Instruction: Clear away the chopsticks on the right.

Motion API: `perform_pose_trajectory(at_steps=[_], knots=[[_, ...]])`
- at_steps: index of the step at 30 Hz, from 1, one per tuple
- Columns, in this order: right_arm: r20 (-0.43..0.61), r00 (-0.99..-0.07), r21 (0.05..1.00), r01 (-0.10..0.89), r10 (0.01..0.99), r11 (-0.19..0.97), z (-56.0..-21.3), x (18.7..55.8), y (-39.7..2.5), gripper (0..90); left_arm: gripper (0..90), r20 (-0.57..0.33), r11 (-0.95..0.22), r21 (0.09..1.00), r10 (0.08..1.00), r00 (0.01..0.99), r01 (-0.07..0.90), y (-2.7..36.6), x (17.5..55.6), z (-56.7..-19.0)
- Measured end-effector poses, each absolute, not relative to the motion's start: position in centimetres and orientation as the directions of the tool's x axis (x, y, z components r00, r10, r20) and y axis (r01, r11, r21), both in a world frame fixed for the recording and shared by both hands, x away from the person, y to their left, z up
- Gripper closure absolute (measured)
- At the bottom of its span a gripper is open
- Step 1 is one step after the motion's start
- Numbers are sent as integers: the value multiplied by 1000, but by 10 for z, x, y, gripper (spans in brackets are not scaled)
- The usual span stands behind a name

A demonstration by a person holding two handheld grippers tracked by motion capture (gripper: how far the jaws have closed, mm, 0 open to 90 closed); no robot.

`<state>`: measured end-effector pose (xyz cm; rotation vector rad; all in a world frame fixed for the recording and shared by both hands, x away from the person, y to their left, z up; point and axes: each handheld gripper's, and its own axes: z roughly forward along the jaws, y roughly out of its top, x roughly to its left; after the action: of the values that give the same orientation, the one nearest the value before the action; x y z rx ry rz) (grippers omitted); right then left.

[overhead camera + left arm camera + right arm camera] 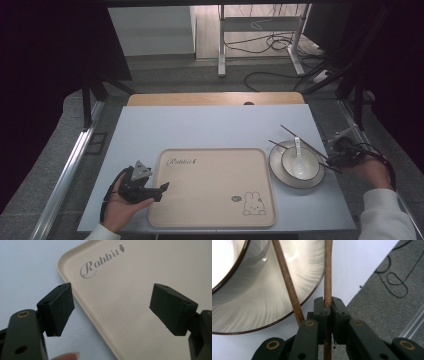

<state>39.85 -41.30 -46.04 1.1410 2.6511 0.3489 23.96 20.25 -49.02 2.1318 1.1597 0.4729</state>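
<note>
- Left gripper [161,192] held low in left hand [121,204], jaws spread wide apart, pointed rightward.
- Right gripper [336,159] held in right hand [372,170], jaws pressed together, clamped on something thin; white sleeve [387,216] at wrist.

Picture edges crop the plate [262,302]; tray [140,302] lower corner likewise cut off.

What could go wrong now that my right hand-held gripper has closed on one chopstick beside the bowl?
1. The right hand-held gripper pinches just one chopstick; the second chopstick lies loose against it over the plate and may roll off when the first lifts.
2. The gripped chopstick crosses the plate rim near the bowl holding a spoon; a swing could knock them.
3. The left hand-held gripper hangs open over the tray edge and might nudge it.
</note>
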Motion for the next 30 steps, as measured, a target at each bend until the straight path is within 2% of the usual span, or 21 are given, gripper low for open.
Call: perform_pose_trajectory(at_steps=[5, 11, 23, 30], knots=[[-140, -655, 332, 676, 743, 658, -453, 396, -413, 833, 198, 3, -391, 696, 840, 543, 602, 203, 239, -489], [-132, -623, 405, 676, 771, 615, -433, 388, -408, 835, 198, -1, -385, 701, 842, 540, 601, 203, 239, -489], [-39, -595, 521, 673, 803, 524, -398, 361, -381, 835, 198, 0, -389, 697, 840, 542, 603, 202, 240, -489], [35, -623, 576, 652, 782, 494, -381, 343, -344, 834, 198, -1, -388, 698, 840, 543, 602, 202, 240, -489]])
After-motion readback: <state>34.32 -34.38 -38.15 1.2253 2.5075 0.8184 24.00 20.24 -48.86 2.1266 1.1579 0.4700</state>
